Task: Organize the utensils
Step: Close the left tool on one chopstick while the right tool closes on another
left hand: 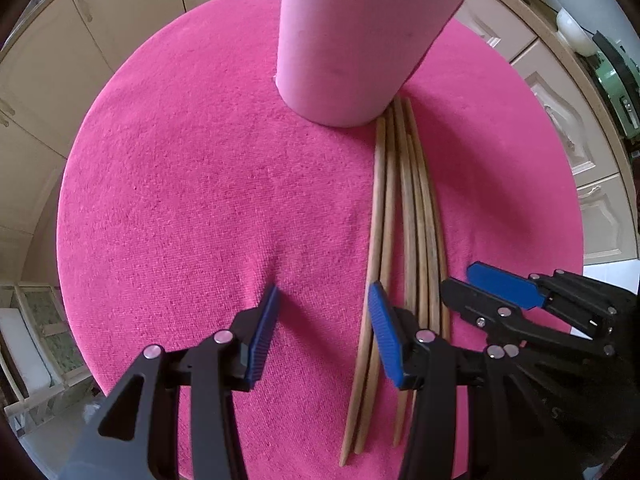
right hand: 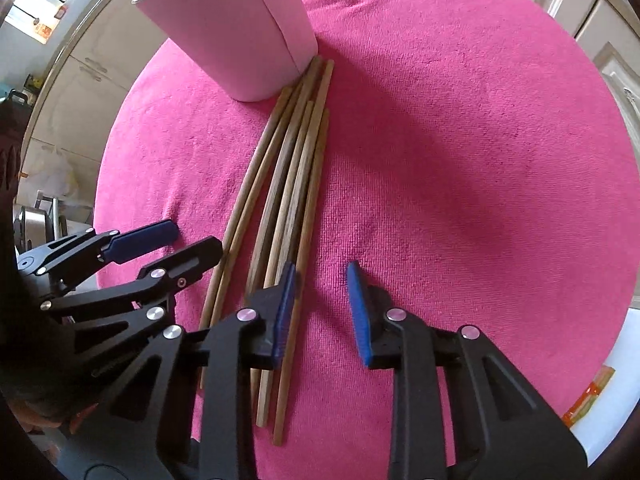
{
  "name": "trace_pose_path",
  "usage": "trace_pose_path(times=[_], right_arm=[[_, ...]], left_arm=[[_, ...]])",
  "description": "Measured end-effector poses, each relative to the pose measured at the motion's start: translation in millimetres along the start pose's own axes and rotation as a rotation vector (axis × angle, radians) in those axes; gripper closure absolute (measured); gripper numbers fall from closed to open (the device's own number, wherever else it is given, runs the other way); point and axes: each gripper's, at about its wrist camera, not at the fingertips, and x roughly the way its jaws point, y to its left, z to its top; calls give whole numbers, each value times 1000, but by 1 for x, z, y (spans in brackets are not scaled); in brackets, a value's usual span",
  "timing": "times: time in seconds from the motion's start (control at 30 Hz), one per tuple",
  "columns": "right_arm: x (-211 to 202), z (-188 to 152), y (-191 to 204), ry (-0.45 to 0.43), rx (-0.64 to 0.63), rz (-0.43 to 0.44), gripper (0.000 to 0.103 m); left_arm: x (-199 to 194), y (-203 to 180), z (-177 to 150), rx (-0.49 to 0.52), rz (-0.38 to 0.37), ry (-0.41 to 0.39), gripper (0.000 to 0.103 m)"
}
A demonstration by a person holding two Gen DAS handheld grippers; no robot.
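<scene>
Several wooden chopsticks lie side by side on the pink towel. Their far ends touch the foot of a pale pink cup. My left gripper is open over bare towel, and its right finger hangs above the left edge of the bundle. In the right wrist view the left gripper sits left of the sticks. My right gripper is open with its left pad over the bundle's right side. The rightmost stick runs along that pad's inner face, unpressed.
The towel covers a round table, with cream cabinet doors around it. A white surface with an orange object lies at the lower right. A person's hand holds the left gripper's body.
</scene>
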Motion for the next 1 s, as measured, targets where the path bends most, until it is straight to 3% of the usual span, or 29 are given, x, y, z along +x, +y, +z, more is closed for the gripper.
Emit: trace_pose_path(times=[0.33, 0.53, 0.67, 0.8, 0.9, 1.0], right_arm=[[8, 13, 14, 40, -5, -67, 77], [12, 17, 13, 51, 39, -28, 77], [12, 21, 17, 40, 15, -68, 78], [11, 21, 15, 41, 21, -89, 88], [6, 20, 1, 47, 45, -103, 90], [5, 21, -14, 56, 90, -63, 91]], left_arm=[[-6, 15, 0, 9, -34, 21, 57], [-7, 14, 0, 55, -33, 30, 57], [-7, 16, -1, 63, -34, 40, 57], [-7, 10, 3, 80, -40, 43, 57], [-6, 4, 6, 97, -52, 43, 57], [-2, -1, 9, 131, -20, 53, 57]])
